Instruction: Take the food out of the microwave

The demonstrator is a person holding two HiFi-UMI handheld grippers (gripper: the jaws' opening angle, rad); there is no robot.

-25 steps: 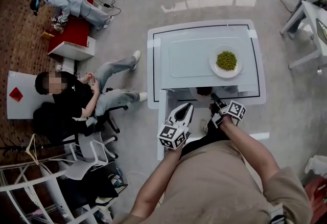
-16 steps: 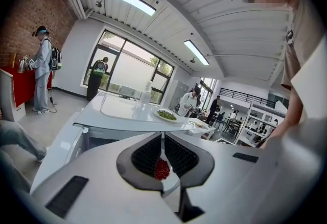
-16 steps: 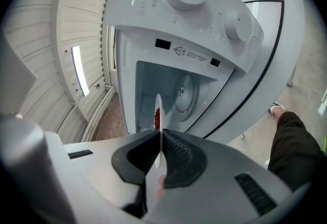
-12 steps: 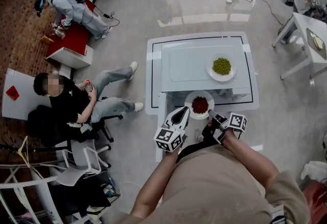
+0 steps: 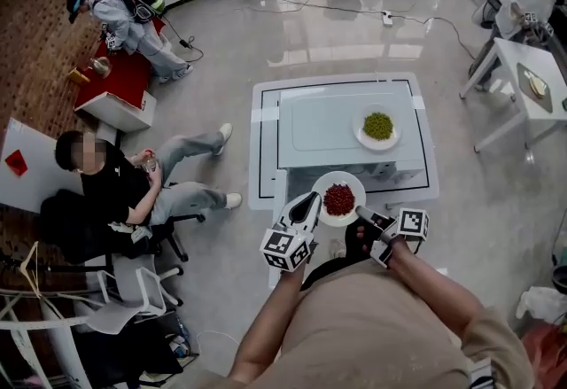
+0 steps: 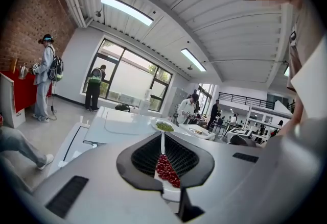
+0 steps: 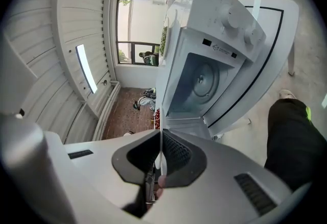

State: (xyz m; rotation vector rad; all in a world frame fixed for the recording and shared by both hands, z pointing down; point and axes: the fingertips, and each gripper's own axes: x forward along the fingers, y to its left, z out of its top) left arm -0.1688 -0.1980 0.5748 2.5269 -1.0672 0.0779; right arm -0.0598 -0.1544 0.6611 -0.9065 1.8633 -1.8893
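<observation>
Head view: glossy grey floor point(image 5: 221, 42), black-edged white table point(image 5: 266, 166), boxy white microwave point(image 5: 319, 126) on it; white plate of red beans point(image 5: 338, 198) out in front, between left gripper point(image 5: 312, 199) and right gripper point(image 5: 361, 213). Left gripper view: ribbed jaws clamped on the plate's rim (beans glossy, heaped). Right gripper view: jaws pinching the other rim; smooth cavity point(image 7: 202, 82) beyond.

Head view: overhead, steeply down on microwave point(image 5: 341, 126) and plate point(image 5: 352, 181)
Left gripper view: close, level along its jaws, plate edge-on (shared with head view)
Right gripper view: close, rolled sideways, into the microwave's cavity
</observation>
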